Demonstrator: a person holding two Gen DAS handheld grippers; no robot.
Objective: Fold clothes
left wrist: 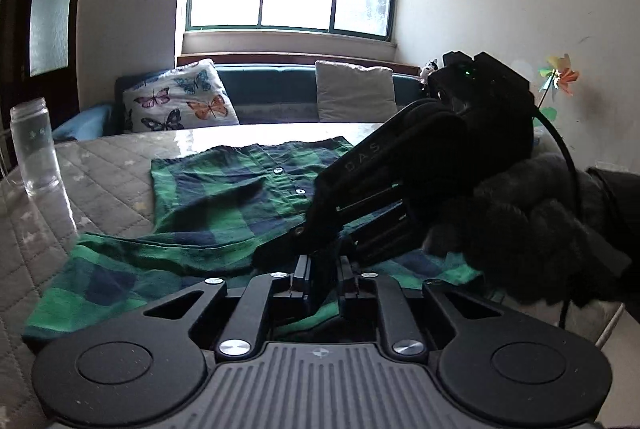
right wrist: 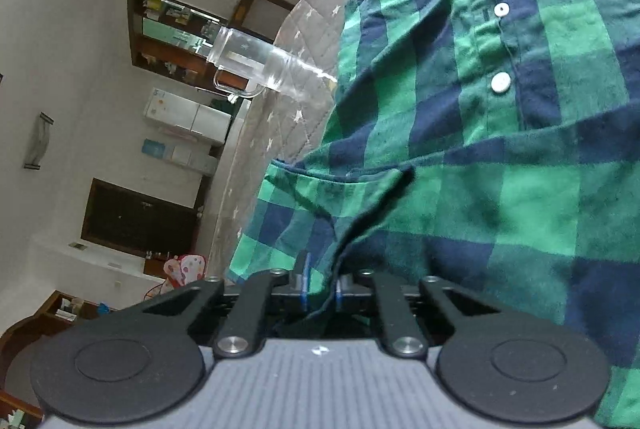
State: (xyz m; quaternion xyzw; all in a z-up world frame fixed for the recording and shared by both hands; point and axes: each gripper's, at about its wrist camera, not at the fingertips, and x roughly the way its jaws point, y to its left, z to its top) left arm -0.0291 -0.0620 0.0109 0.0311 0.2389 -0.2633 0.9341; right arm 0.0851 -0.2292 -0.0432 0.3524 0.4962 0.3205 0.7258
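1. The green-and-navy plaid button shirt (left wrist: 224,197) lies spread on a quilted grey table cover (left wrist: 112,181), button placket up, near a clear glass jar (left wrist: 34,145)
2. The left gripper (left wrist: 322,279) has its jaws nearly closed, pinching a fold of the near hem
3. The right gripper (right wrist: 320,287) is likewise clamped on a dark cloth edge
4. The flannel looks light, soft and limp; it will likely sag between grips
5. Hems, seams and corners are the best holds, kept taut to avoid wrinkles

Right tongs (left wrist: 308,249) hide the shirt's (left wrist: 224,197) near hem.
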